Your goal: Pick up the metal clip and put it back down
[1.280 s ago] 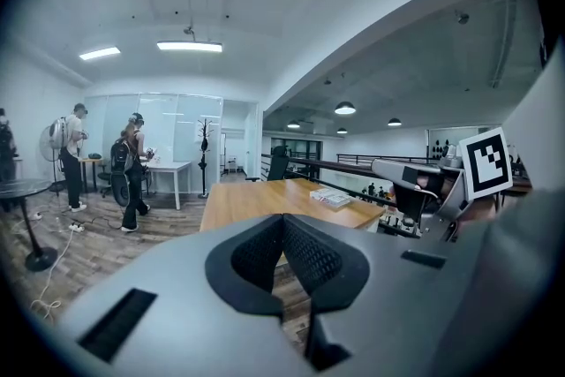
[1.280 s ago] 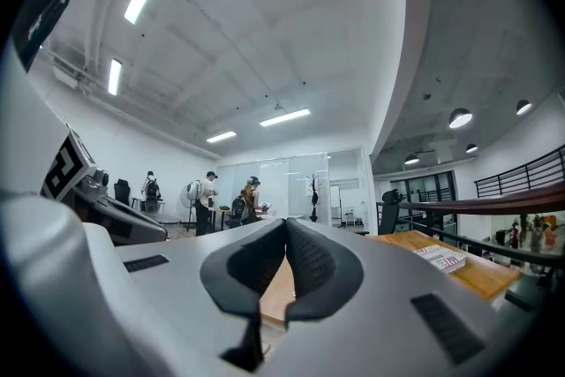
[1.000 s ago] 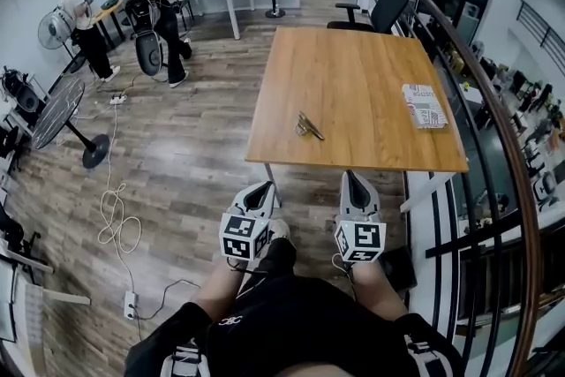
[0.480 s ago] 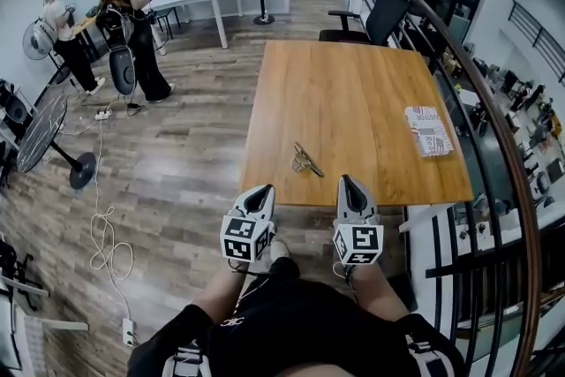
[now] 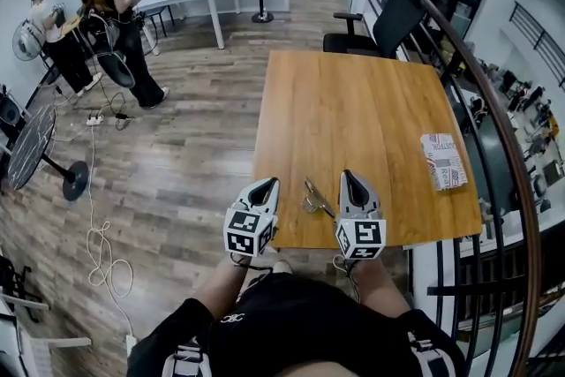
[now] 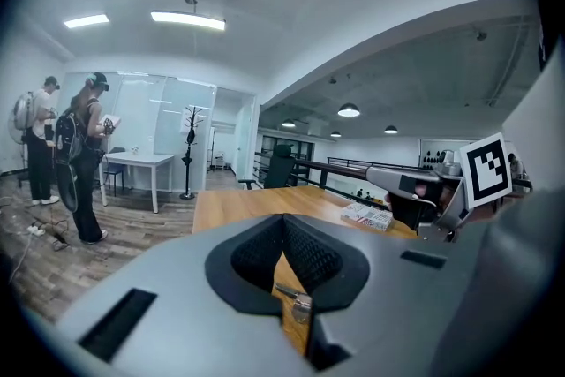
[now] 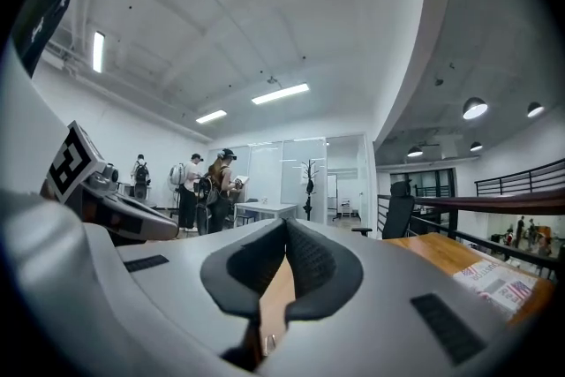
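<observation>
- Right gripper view: the right hand-held gripper [image 7: 284,227] has its jaws pressed together and empty, as nothing is grasped yet.
- Beside it, the left hand-held gripper [image 6: 282,221] is closed too.
- Between both, the metal clip [image 5: 312,197] lies on the worktop [image 5: 353,101], near its edge, probably for easy reach.

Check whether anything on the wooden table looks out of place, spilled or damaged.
Nothing stands out. The metal clip lies on the table near its front edge, and a printed packet lies by the right edge, fully on the wood. No spills or damage show.

one metal clip [image 5: 313,197], one packet [image 5: 444,162] — two tongs: left tongs [image 5: 269,183], right tongs [image 5: 349,177].
</observation>
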